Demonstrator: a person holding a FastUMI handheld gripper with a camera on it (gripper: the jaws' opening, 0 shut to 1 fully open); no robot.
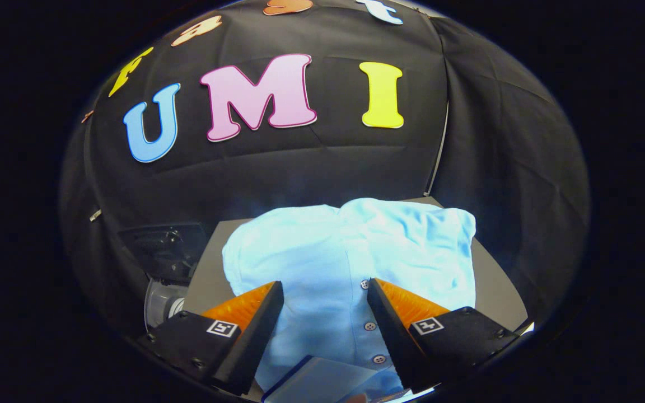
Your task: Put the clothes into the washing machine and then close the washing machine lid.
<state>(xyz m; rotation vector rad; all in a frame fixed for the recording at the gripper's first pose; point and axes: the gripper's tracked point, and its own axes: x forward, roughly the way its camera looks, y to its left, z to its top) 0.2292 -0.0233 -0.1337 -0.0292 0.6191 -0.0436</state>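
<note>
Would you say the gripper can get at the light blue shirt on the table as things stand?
Probably yes: the gripper is open, the light blue shirt lies between and beyond its fingers on the table, and nothing stands between them.

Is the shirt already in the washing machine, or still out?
Out: the shirt lies bunched on the table, under the open gripper.

Soft matt cloth shirt (328, 263), plastic buttons (370, 326)

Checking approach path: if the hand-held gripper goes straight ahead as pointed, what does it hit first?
Likely the light blue shirt on the grey table: it lies between and just ahead of the open hand-held gripper fingers. Depth is unclear.
</note>
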